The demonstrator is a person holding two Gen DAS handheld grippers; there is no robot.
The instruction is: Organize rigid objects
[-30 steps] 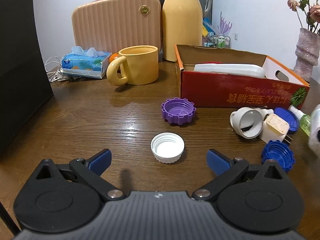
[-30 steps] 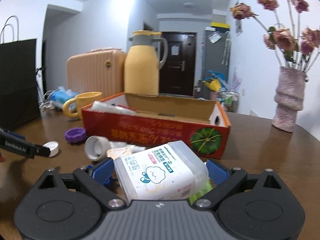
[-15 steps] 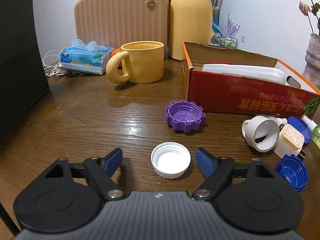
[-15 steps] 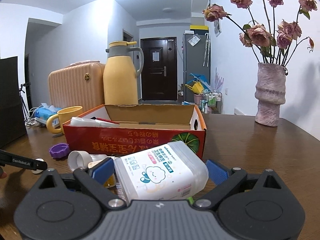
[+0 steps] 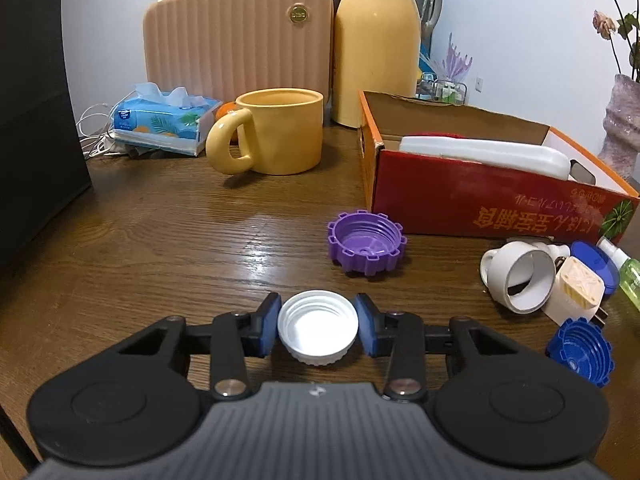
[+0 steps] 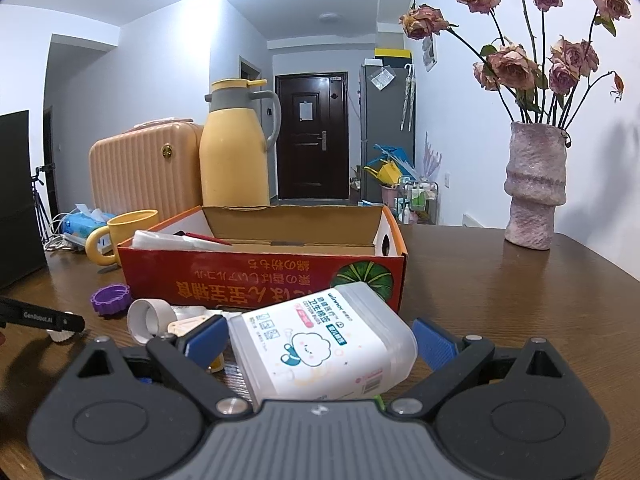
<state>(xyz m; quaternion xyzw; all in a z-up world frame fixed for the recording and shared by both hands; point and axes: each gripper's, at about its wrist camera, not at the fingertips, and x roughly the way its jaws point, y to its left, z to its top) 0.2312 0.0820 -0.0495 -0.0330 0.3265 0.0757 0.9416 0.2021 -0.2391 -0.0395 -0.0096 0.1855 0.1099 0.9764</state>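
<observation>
A white screw cap [image 5: 318, 330] lies open side up on the wooden table [image 5: 160, 240]. My left gripper [image 5: 318, 325] is closing on it, and its blue pads [image 5: 270, 326] press on both sides of the cap. My right gripper [image 6: 320, 340] is shut on a translucent cotton swab box [image 6: 324, 344], which it holds tilted just in front of the red carton [image 6: 260, 276]. The carton stands open with a white container [image 5: 484, 154] inside it. A purple cap [image 5: 366, 246] lies beyond the white cap.
To the right lie a white tube [image 5: 518, 280], a cream plug [image 5: 576, 292] and a blue cap [image 5: 582, 356]. Behind stand a yellow mug [image 5: 276, 136], a yellow flask [image 5: 378, 44], a tissue pack [image 5: 164, 120] and a ribbed case [image 5: 240, 36]. A flower vase [image 6: 534, 188] stands far right.
The left jaws came together from wide open onto the white cap. The right gripper kept the swab box while its view shifted slightly.
</observation>
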